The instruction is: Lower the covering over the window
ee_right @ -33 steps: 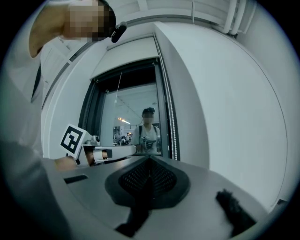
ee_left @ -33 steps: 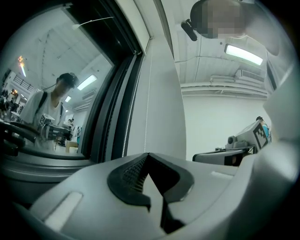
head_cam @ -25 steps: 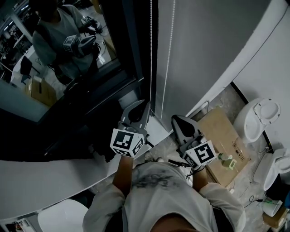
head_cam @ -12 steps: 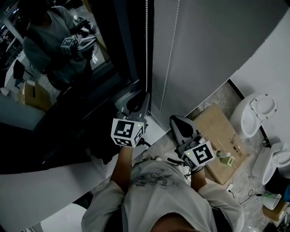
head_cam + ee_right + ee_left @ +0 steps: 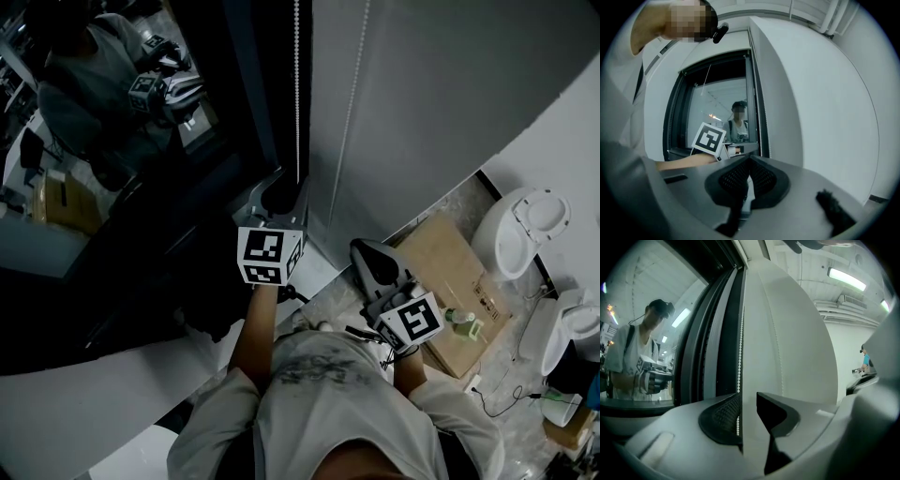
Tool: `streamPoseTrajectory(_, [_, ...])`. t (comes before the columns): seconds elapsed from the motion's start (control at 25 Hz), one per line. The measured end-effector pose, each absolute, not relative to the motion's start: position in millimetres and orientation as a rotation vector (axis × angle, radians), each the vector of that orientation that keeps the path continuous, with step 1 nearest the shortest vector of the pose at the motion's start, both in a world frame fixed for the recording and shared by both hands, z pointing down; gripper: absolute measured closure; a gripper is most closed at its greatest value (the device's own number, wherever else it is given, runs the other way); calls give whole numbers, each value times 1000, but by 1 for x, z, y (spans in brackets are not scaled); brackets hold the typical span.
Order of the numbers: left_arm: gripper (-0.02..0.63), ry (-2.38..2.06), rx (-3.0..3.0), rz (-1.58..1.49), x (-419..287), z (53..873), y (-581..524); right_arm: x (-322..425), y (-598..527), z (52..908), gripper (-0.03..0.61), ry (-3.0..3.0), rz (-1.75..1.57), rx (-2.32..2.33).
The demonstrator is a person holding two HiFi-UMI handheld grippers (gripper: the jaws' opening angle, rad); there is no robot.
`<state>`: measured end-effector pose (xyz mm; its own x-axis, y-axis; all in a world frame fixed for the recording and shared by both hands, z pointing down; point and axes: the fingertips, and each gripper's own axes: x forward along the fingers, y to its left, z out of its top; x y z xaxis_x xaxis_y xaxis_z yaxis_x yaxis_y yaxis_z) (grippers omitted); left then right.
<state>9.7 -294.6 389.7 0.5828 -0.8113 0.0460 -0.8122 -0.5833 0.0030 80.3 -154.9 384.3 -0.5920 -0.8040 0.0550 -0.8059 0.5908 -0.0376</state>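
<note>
A grey roller blind (image 5: 450, 84) covers the right part of the dark window (image 5: 112, 141). A white bead chain (image 5: 296, 84) hangs at the blind's left edge, and a second chain (image 5: 354, 94) hangs over the blind. My left gripper (image 5: 286, 186) is held level at the first chain. In the left gripper view this bead chain (image 5: 739, 357) runs down into the gap of the left gripper (image 5: 749, 420), close to the left pad. Its jaws have just been opening and do not press on the chain. My right gripper (image 5: 367, 255) is lower right, shut and empty (image 5: 749, 171).
A white sill (image 5: 323, 267) runs below the window. On the floor at right lie a cardboard box (image 5: 459, 281), a small green bottle (image 5: 461, 323) and white round fixtures (image 5: 525, 230). The glass reflects the person holding the grippers.
The left gripper has moved up the picture, closer to the window frame along the bead chain, and its jaws have come apart. The right gripper has stayed put.
</note>
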Motion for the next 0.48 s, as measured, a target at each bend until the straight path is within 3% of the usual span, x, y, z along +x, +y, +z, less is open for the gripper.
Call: streamPoseTrajectory(0.48, [471,-1524,2697,73,8,398,-326,81,-161,385,561,-2756,86,1414])
